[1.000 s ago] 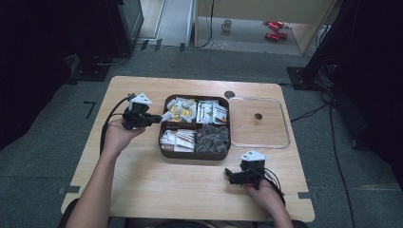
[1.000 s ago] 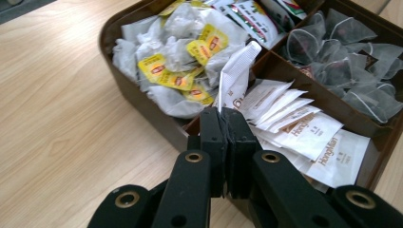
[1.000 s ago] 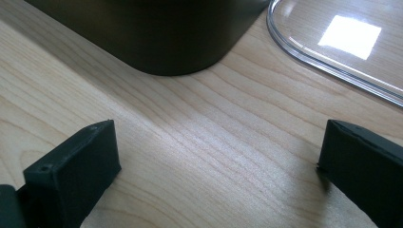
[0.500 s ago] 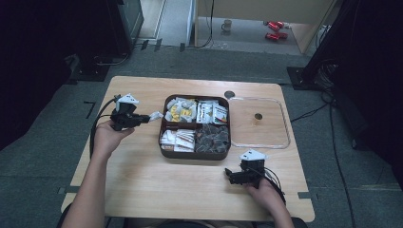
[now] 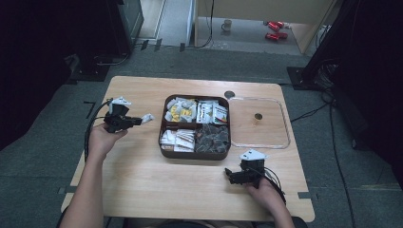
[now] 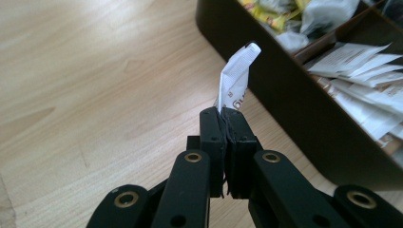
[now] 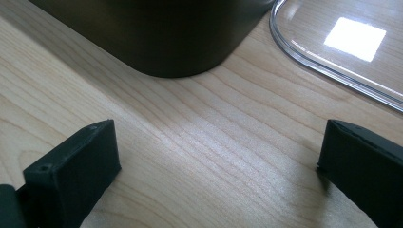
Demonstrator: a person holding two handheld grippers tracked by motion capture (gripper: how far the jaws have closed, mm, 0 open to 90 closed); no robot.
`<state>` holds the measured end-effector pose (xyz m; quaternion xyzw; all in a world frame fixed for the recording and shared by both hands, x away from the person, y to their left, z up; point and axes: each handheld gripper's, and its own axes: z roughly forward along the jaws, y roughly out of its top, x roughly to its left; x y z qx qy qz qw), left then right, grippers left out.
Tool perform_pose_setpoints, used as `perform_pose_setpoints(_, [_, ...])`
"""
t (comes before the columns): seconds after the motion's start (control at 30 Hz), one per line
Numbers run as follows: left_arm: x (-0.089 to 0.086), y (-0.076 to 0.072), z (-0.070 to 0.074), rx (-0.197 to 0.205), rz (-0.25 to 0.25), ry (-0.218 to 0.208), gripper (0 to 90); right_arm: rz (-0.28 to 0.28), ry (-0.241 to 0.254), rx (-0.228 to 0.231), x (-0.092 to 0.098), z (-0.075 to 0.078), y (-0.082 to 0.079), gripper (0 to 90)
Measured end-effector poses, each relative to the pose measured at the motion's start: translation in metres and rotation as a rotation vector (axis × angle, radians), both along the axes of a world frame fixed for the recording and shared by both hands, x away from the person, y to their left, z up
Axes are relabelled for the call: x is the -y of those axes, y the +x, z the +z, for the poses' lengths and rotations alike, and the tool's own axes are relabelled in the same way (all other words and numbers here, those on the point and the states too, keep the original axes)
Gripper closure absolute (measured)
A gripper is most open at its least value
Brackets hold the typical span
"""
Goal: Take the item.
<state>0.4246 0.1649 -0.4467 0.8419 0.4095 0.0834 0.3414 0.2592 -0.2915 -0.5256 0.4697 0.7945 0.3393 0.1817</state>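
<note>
On the wooden bench (image 5: 142,175), a dark brown tray (image 5: 195,154) with four compartments sits near the middle, slightly toward the far side. Far-left compartment: yellow and white packets (image 5: 180,110). Far-right: white packets with dark print (image 5: 212,112). Near-left: flat white sachets (image 5: 177,138). Near-right: dark packets (image 5: 212,138) (contents not legible from the high view).

Clear plastic lid (image 5: 259,122) lies flat on the bench just to the right of the tray, close beside it; whether they touch cannot be told. A small dark knob sits at its centre.

Left tongs (image 5: 141,119): held above the left part of the bench, pointing toward the tray, clear of its left wall. In the left gripper view the tongs (image 6: 229,118) are clenched on a small white sachet (image 6: 235,76), gripped by its lower edge; the sachet stands up from the tips, top end bent over, with some dark printing on it (unreadable). In the high view the same sachet (image 5: 147,117) shows as a pale scrap at the tips, between hand and tray, apart from the tray. Left hand (image 5: 102,140) wraps the handle; a black cable loops off to the left.

Right tongs (image 5: 228,174): low over the near-right part of the bench, in front of the tray's near-right corner, held by the right hand (image 5: 263,190). Right gripper view shows the tongs (image 7: 216,159) spread wide, nothing between them but bare wood; the tray's rounded corner (image 7: 157,38) and the lid's edge (image 7: 332,71) lie just ahead.
</note>
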Motion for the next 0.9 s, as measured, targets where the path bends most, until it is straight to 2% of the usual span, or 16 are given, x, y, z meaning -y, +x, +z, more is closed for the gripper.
perform_pose_setpoints(0.37, [0.002, 0.010, -0.023, -0.039, 0.021, 0.032, 87.3, 0.000, 0.000, 0.000, 0.000, 0.000, 0.000, 0.0])
perform_pose_setpoints(0.7, [0.012, 0.014, -0.034, -0.072, -0.001, 0.043, 86.3, 0.000, 0.000, 0.000, 0.000, 0.000, 0.000, 0.0])
perform_pose_setpoints(0.77, [0.015, 0.015, -0.039, -0.089, -0.005, 0.042, 85.1, 0.000, -0.001, 0.000, 0.000, 0.000, 0.000, 0.0])
perform_pose_setpoints(0.9, [0.019, 0.017, -0.043, -0.093, -0.006, 0.041, 83.5, 0.000, 0.000, 0.000, 0.000, 0.000, 0.000, 0.0])
